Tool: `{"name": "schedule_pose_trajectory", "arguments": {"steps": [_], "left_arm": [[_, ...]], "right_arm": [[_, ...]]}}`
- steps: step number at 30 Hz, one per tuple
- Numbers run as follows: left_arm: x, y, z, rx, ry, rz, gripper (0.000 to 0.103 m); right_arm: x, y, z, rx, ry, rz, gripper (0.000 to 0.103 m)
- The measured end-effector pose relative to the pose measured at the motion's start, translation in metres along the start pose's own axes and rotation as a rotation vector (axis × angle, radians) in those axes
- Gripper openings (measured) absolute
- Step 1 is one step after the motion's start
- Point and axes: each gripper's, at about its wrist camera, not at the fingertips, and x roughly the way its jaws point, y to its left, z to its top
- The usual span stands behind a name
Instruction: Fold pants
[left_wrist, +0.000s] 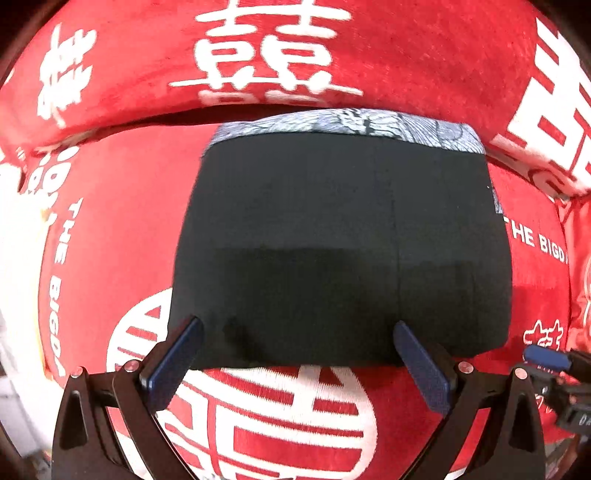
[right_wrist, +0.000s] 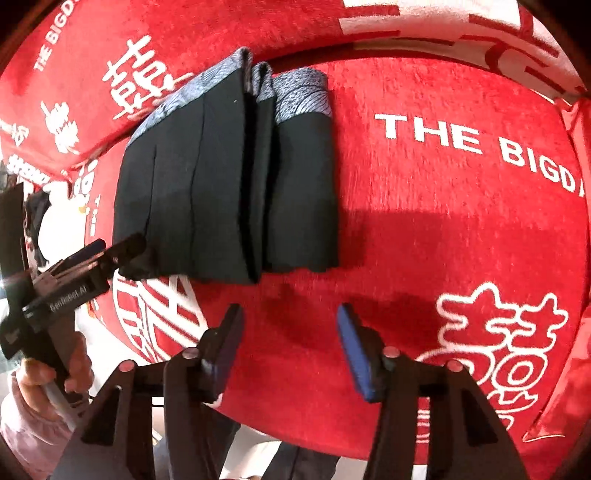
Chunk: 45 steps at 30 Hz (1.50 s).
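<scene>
The folded black pants (left_wrist: 340, 251), with a grey patterned waistband (left_wrist: 347, 127) along their far edge, lie flat on a red seat cushion (left_wrist: 532, 280) printed with white characters and the words "THE BIGD". The left gripper (left_wrist: 297, 341) hangs over the near hem of the pants with its jaws spread wide; its blue pads (left_wrist: 417, 365) stand on either side of the near edge and clamp nothing. The right gripper (right_wrist: 290, 328) is also open, its jaws parted over bare red fabric just in front of the pants' near right corner, apart from the cloth.

The left wrist view shows the pants as one smooth dark rectangle with a faint vertical seam, and the red back cushion (left_wrist: 406, 51) rising behind the waistband. The right wrist view shows the stacked layers at the right side, with folds standing open like pages, and the waistband doubled over itself. It also shows the left gripper from outside, its tips at the pants' near left corner, held by a hand (right_wrist: 48, 380) in a pale pink sleeve (right_wrist: 26, 432).
</scene>
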Motion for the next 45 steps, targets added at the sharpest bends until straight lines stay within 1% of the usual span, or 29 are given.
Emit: {"name": "schedule_pose_trajectory", "arguments": {"steps": [3,6,7,8,9,10,11,12,14,17,20,29,34,41,45], "left_arm": [[-0.005,0.003,-0.009,-0.015,0.007,-0.014,0.103],[-0.005,0.002,-0.019,0.009,0.000,-0.011,0.103],[-0.004,0.001,-0.021,0.019,0.001,-0.008,0.103],[-0.002,0.002,-0.024,0.031,0.013,-0.009,0.103],[0.000,0.001,-0.026,0.038,0.027,-0.022,0.103],[-0.001,0.004,-0.030,0.039,0.036,-0.044,0.103],[-0.003,0.008,-0.035,0.034,0.038,-0.060,0.103],[-0.005,0.011,-0.039,0.033,0.039,-0.068,0.103],[-0.009,0.015,-0.046,0.040,0.036,-0.061,0.103],[-0.017,0.023,-0.056,0.048,0.039,-0.048,0.103],[-0.025,0.033,-0.065,0.052,0.032,-0.053,0.103],[-0.029,0.062,-0.084,0.084,0.043,-0.031,0.103],[-0.033,0.071,-0.088,0.126,0.029,0.005,0.103],[-0.035,0.084,-0.089,0.132,0.017,-0.007,0.103],[-0.032,0.087,-0.090,0.140,0.020,-0.001,0.103]], "right_arm": [[-0.004,0.005,-0.003,-0.026,-0.005,-0.026,0.074],[-0.009,0.010,-0.006,-0.040,-0.037,-0.044,0.080],[-0.009,0.014,-0.006,-0.045,-0.050,-0.054,0.081],[-0.009,0.018,-0.009,-0.049,-0.073,-0.072,0.082],[-0.010,0.020,-0.013,-0.047,-0.095,-0.087,0.085],[-0.010,0.023,-0.017,-0.045,-0.123,-0.101,0.087],[-0.010,0.029,-0.022,-0.048,-0.157,-0.112,0.091],[-0.010,0.032,-0.024,-0.052,-0.170,-0.120,0.096],[-0.007,0.043,-0.030,-0.049,-0.162,-0.142,0.096],[-0.008,0.053,-0.040,-0.027,-0.153,-0.130,0.096],[-0.009,0.062,-0.048,-0.011,-0.145,-0.149,0.096],[-0.009,0.083,-0.071,0.060,-0.154,-0.154,0.096],[-0.007,0.094,-0.080,0.076,-0.176,-0.160,0.096],[0.000,0.107,-0.091,0.093,-0.183,-0.162,0.096],[0.003,0.111,-0.092,0.093,-0.187,-0.158,0.096]]}}
